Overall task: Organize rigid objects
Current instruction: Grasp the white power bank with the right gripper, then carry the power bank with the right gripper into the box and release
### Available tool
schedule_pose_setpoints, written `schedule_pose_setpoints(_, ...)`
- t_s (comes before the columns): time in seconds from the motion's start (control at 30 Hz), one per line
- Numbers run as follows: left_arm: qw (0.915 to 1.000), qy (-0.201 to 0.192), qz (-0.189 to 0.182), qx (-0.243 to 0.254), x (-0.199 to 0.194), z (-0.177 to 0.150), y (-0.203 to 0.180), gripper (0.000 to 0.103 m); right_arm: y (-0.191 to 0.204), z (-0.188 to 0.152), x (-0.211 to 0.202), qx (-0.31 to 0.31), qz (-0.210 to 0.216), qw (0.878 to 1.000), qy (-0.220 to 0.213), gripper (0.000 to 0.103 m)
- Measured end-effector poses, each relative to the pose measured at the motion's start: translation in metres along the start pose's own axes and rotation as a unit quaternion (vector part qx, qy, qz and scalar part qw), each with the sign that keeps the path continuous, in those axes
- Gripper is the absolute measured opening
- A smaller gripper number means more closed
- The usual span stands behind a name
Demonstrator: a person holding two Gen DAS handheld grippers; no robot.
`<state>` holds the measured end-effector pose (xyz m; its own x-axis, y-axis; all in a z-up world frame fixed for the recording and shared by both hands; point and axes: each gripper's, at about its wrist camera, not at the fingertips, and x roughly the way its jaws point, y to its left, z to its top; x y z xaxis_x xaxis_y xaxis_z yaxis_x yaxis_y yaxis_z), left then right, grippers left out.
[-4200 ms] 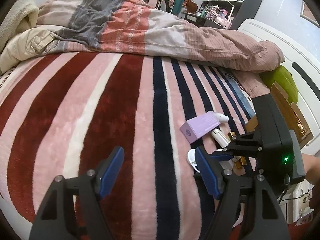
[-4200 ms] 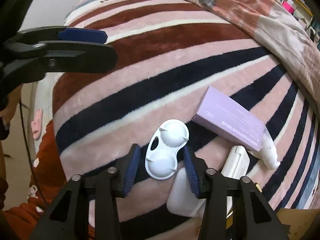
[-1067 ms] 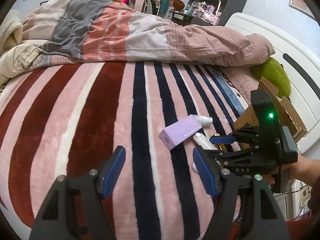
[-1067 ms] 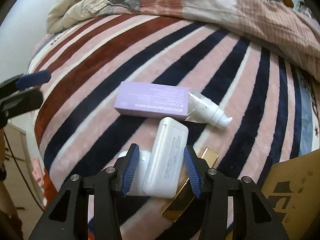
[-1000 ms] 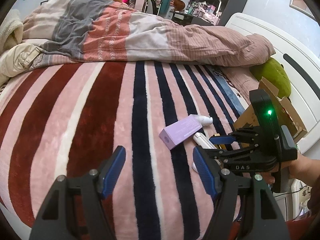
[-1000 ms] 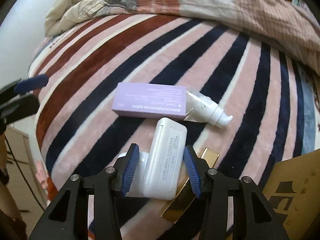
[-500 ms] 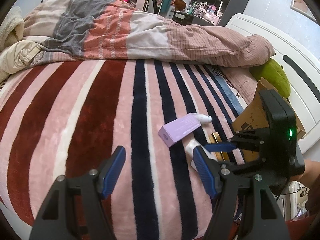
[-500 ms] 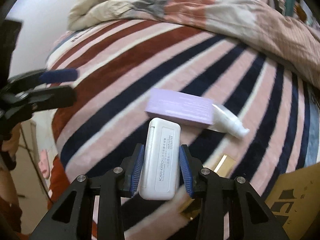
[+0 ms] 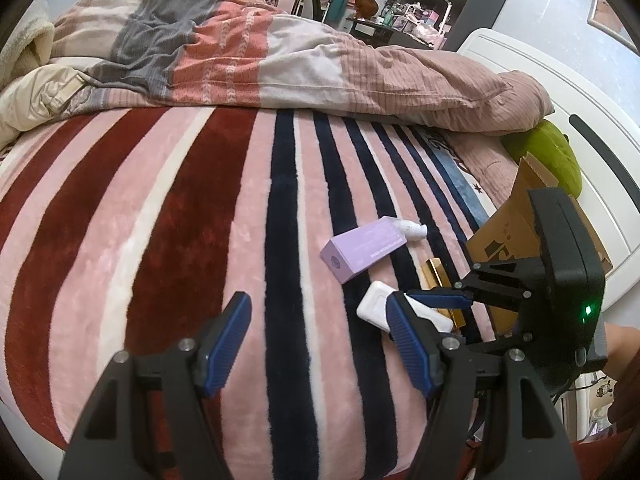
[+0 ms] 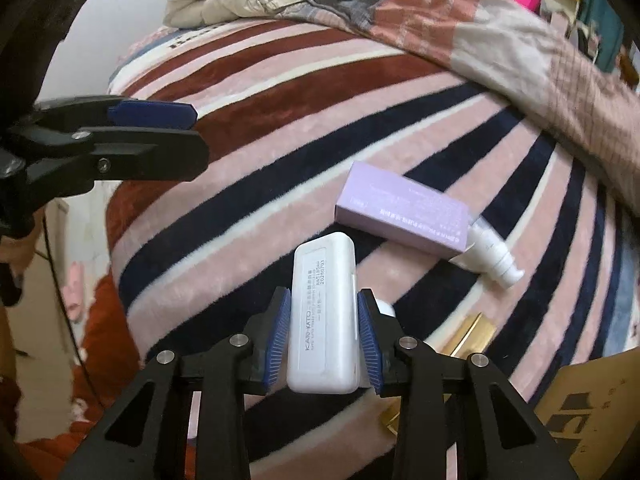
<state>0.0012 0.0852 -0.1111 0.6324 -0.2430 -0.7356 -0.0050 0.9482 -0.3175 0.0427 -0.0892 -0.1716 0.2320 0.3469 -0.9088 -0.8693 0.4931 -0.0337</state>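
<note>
My right gripper (image 10: 323,336) is shut on a flat white plastic case (image 10: 323,312) and holds it lifted over the striped blanket; the case also shows in the left wrist view (image 9: 374,306). A purple box (image 10: 402,211) lies on the blanket beyond it, with a white pump bottle (image 10: 492,258) at its right end. A gold bar (image 10: 466,338) lies near the case. My left gripper (image 9: 318,344) is open and empty above the blanket, left of the right gripper (image 9: 436,302).
A cardboard box (image 9: 516,216) stands at the bed's right edge, also in the right wrist view (image 10: 592,412). A bunched duvet (image 9: 280,68) covers the far side of the bed. A green cushion (image 9: 548,156) lies by the white headboard (image 9: 608,168).
My right gripper has shut on the white case and lifted it off the blanket, swinging left. The small white twin-cup item it was around earlier is now barely visible behind the case.
</note>
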Motion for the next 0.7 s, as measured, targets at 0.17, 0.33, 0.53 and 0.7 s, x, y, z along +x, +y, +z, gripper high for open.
schedule_pose_setpoints(0.17, 1.0, 0.0, 0.0, -0.002, -0.001, -0.001, 0.0, 0.066, 0.006, 0.001, 0.001, -0.024, -0.016, 1.0, 0.005, 0.03)
schedule_pose_setpoints(0.33, 1.0, -0.002, 0.002, 0.0, -0.003, -0.003, 0.0, 0.066, 0.013, -0.002, -0.002, -0.048, -0.044, 0.998, -0.005, 0.036)
schedule_pose_setpoints(0.53, 1.0, -0.002, 0.002, -0.007, -0.006, -0.008, 0.004, 0.066, 0.026, -0.007, 0.001, -0.094, -0.064, 0.994, -0.004, 0.04)
schedule_pose_setpoints(0.7, 0.9998, 0.001, 0.006, -0.017, -0.007, -0.013, 0.012, 0.066, 0.033, -0.007, 0.007, -0.106, -0.062, 0.992, 0.003, 0.04)
